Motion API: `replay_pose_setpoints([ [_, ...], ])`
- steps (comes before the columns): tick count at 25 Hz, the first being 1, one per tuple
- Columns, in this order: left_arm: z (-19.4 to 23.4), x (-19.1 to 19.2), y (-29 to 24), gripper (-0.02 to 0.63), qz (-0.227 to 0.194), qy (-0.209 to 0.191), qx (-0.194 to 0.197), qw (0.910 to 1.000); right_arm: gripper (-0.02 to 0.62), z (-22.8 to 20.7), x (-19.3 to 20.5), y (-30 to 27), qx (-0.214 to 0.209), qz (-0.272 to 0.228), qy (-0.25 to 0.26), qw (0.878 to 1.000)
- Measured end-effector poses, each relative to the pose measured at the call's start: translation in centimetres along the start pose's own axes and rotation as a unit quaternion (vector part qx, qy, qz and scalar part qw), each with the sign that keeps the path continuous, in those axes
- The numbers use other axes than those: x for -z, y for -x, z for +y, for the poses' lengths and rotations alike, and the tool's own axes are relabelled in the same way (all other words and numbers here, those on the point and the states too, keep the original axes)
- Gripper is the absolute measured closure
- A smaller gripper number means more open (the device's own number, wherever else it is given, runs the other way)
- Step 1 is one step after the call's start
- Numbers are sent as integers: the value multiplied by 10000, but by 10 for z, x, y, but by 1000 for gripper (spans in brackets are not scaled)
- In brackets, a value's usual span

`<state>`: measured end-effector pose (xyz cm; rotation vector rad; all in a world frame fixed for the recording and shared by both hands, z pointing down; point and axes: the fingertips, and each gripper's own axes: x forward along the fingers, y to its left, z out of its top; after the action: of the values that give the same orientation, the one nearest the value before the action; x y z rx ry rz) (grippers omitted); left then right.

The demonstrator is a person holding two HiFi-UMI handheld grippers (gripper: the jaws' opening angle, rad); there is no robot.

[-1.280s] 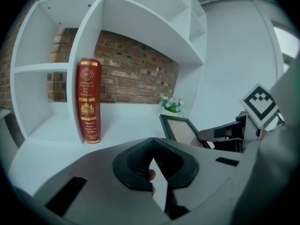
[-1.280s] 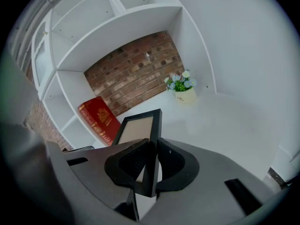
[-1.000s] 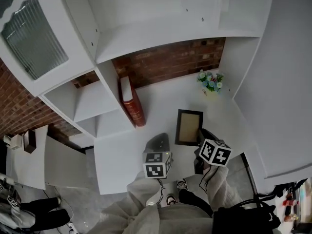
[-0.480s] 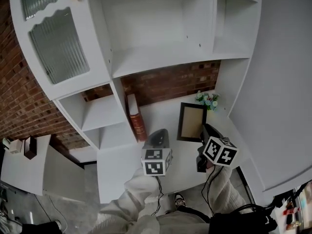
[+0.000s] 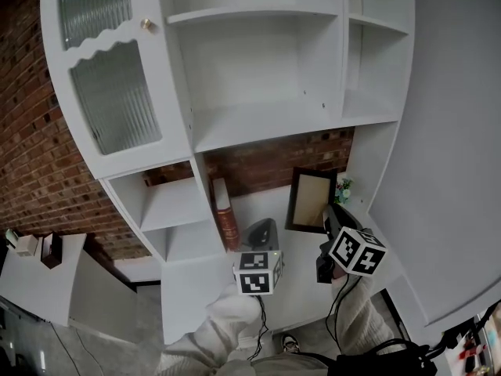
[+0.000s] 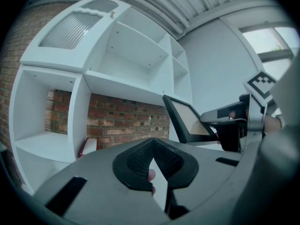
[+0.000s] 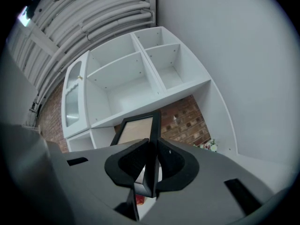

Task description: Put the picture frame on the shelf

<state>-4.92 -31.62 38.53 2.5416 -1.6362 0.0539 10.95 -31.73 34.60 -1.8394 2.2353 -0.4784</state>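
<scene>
The right claw clamps the picture frame's lower edge and holds it above the counter. Flowers sit just beside it on the right, and a red book leans to the left. The frame stands portrait, long side up, below the wide shelf edge. The left claw is closed on nothing.

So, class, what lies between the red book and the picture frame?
Head view: only bare desktop and brick wall separate red book and picture frame; the left claw overlaps that gap.

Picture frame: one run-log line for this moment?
right gripper: shut on picture frame edge | left gripper: shut, empty | picture frame: not yet on shelf
</scene>
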Motion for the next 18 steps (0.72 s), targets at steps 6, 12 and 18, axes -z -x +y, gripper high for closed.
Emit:
replay_pose_setpoints([
  [6, 7, -46, -6, 598, -358, -299, -13, 9989, 525, 18, -46, -19, -148, -417, 44, 9990],
  [12, 22, -87, -16, 598, -632, -467, -129, 9968, 525, 30, -87, -42, -259, -720, 82, 9970],
  [18, 39, -135, -28, 598, -931, -398, -280, 9945, 525, 47, -115, -69, -408, -814, 186, 9957],
])
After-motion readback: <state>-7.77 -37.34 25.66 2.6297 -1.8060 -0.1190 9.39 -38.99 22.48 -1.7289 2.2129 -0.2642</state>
